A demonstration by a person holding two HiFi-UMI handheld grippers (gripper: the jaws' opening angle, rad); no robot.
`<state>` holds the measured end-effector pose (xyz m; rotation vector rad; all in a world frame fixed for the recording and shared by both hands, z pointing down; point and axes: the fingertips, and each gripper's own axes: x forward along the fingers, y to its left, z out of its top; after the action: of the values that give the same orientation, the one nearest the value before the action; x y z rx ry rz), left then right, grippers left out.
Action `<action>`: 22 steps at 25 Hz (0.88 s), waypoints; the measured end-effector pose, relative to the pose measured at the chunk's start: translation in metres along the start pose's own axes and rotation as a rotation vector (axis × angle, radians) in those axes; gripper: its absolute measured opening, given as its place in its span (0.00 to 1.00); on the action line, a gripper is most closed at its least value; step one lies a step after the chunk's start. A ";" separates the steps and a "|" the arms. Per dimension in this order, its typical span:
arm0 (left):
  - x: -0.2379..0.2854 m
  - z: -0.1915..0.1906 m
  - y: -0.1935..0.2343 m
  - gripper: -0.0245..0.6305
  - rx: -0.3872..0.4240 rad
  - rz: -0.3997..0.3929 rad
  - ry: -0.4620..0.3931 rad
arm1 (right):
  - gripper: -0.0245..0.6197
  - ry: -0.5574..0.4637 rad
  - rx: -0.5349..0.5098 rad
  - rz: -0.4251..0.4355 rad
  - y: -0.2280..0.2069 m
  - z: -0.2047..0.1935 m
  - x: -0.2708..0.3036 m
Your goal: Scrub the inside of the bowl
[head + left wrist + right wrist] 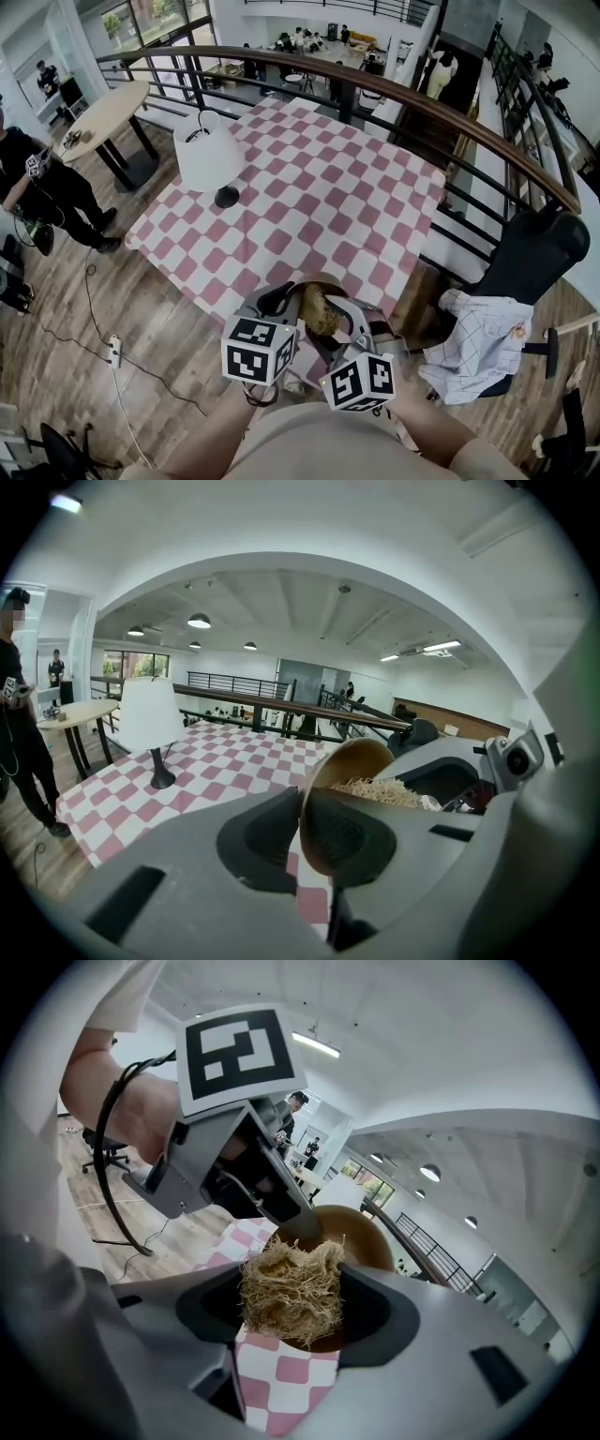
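The left gripper [305, 836] is clamped on the bowl [361, 761]. Its jaws are nearly together, with the thin brown wall just below the rim pinched between the two pads. The bowl is held tipped on its side above the near edge of the checked table [309, 187], clear of the cloth, with its mouth turned toward the right gripper [295, 1312].

The right gripper's jaws are closed on a wad of pale, straw-like scrubber [286, 1279]. The fibres bulge out above and in front of the pads. The front of the wad sits in the mouth of the bowl, against the inner wall. Exactly how far in it reaches cannot be told.

Seen from the head view, both grippers sit side by side over the near edge of the table. They are angled forward and somewhat down, and their noses converge on the bowl. The left marker cube [258, 349] and the right marker cube [359, 382] are close together but apart. The person's left forearm [122, 1091] is raised behind the left gripper.

A white lamp [208, 150] stands on the far left part of the table.
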<state>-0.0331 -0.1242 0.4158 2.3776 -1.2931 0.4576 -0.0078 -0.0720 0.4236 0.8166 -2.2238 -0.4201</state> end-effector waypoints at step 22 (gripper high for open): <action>-0.003 -0.008 0.007 0.07 -0.011 0.014 0.004 | 0.45 -0.025 -0.043 -0.050 -0.023 0.025 0.002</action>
<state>-0.0411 -0.1216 0.4223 2.3588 -1.3080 0.4572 -0.0173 -0.0892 0.3954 0.8504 -2.2129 -0.5033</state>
